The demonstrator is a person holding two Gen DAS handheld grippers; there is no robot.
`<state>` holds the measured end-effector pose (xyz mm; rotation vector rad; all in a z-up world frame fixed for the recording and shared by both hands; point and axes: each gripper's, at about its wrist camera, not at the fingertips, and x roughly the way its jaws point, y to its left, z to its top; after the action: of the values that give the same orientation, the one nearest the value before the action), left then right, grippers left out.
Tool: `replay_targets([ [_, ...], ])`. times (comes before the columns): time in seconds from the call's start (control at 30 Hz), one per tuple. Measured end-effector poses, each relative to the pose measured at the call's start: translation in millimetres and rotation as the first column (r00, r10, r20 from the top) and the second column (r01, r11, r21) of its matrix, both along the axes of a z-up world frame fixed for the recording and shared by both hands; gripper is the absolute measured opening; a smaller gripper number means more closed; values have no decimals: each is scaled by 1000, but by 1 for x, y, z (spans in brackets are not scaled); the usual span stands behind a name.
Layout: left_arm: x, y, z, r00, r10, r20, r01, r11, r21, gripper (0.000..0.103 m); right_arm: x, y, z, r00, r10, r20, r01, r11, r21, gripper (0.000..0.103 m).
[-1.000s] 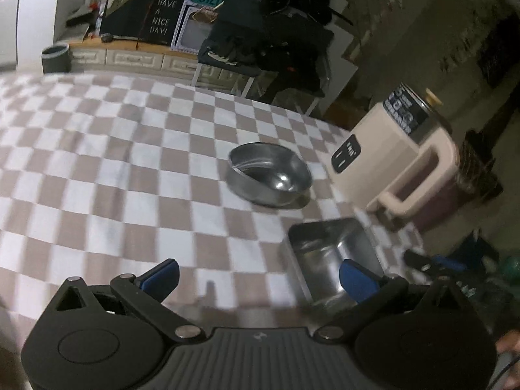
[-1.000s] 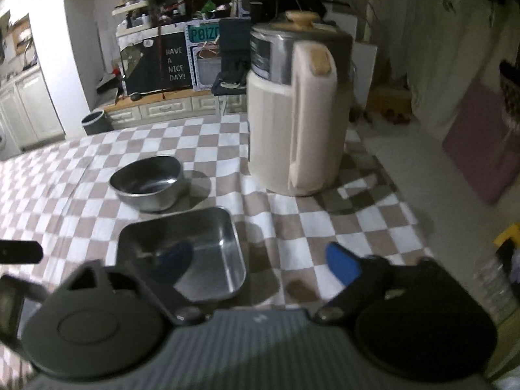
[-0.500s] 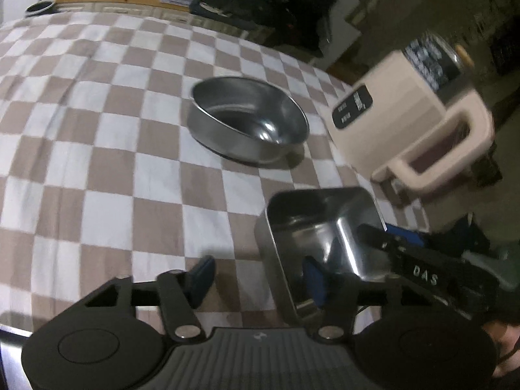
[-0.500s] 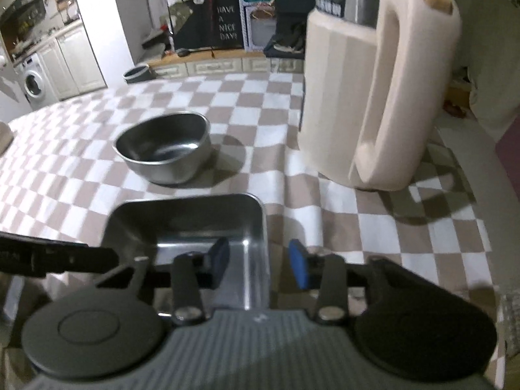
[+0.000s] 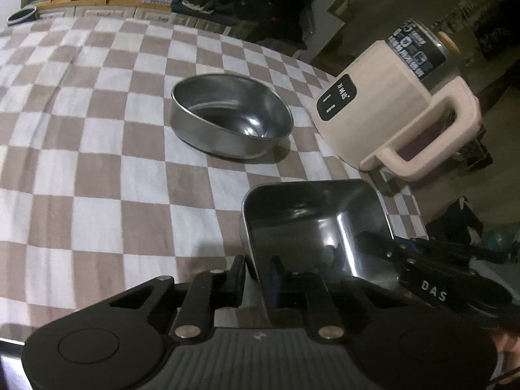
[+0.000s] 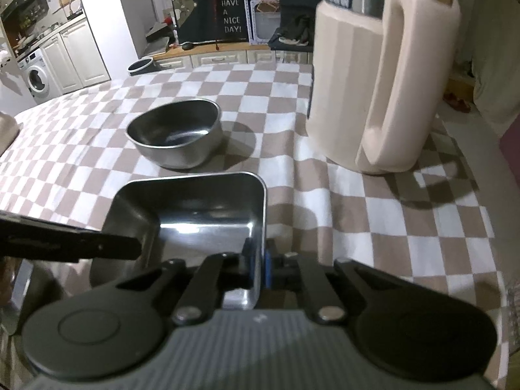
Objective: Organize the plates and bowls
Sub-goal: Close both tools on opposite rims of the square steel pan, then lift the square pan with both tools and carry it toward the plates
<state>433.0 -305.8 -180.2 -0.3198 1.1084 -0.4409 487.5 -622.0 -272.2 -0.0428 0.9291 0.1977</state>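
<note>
A square steel tray (image 5: 312,214) (image 6: 195,201) sits on the checkered cloth near the table's front edge. My left gripper (image 5: 256,276) straddles the tray's left wall, its jaws closing with the pads on the wall. My right gripper (image 6: 258,260) is shut on the tray's right wall, one pad inside and one outside. Each view shows the other gripper's dark fingers (image 5: 377,243) (image 6: 123,247) at the opposite wall. A round steel bowl (image 5: 230,120) (image 6: 175,136) stands empty just beyond the tray, apart from it.
A tall beige appliance with a big handle (image 5: 390,104) (image 6: 373,97) stands to the right of the bowl, close to the tray's far right corner. The checkered tablecloth (image 5: 97,162) stretches away to the left. The table's edge drops off on the right (image 6: 481,195).
Both grippers came down and forward to the square tray. Their jaws went from wide open to closed over its opposite walls. The bowl and appliance stayed put.
</note>
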Motion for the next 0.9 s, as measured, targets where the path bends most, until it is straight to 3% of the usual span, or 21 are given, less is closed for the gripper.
replay_targets([
  [0.3,-33,39,49,993,-22,113,19,999,29,16,-40,35,38,997,-34,63,32,999,33,8],
  [0.53,-64,89,87,984,15,180,-24,999,47,16,-76,90,76,990,-10,143,5,999,33,8],
  [0.9,-112,173,126,969,78,235,-91,995,43,16,-121,157,110,980,-25,197,-8,987,161,9],
])
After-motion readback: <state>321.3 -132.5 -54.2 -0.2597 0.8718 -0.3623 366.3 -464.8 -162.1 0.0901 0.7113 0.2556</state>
